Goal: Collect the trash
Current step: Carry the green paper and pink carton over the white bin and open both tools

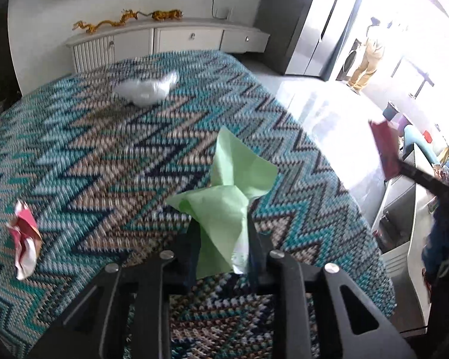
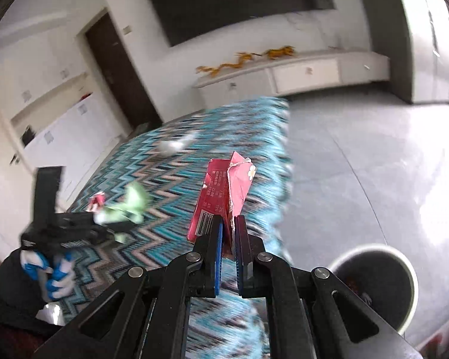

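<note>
Clamped in my left gripper, green paper sticks up, lifted clear of the zigzag bedspread; my right gripper pinches a red carton, near the bin for dropping.

Beyond the left gripper, the white crumpled thing was too blurred to identify. Right of the right gripper, the bin's contents stayed unclear, its lower side cut off.
</note>
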The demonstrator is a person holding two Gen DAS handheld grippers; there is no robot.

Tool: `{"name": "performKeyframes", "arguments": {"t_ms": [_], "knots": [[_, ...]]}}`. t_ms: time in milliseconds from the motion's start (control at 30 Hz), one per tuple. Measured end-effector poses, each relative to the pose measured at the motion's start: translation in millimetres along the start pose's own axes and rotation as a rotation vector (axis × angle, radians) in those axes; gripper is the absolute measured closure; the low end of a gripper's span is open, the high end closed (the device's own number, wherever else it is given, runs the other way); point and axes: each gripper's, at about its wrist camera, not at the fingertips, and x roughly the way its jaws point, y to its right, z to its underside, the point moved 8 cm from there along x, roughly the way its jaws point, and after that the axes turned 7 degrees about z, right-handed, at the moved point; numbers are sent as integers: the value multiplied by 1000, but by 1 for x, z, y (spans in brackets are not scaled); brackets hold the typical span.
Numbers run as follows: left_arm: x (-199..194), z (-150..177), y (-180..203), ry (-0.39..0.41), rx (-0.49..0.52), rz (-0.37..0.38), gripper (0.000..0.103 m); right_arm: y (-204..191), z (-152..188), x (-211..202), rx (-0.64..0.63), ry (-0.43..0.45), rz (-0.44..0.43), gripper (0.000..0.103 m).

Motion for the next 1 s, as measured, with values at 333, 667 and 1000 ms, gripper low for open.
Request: {"name": "performKeyframes", "arguments": {"t_ms": [333,667,1000], "knots": [[31,-34,107,-40,154,152,79,117,47,11,237,-95,197,95],[122,-53,234,-189,279,300,66,203,83,16,457,-159,343,70],[156,-54,296,-229,326,362,43,232,85,-13,531,-103,453,64]]}}
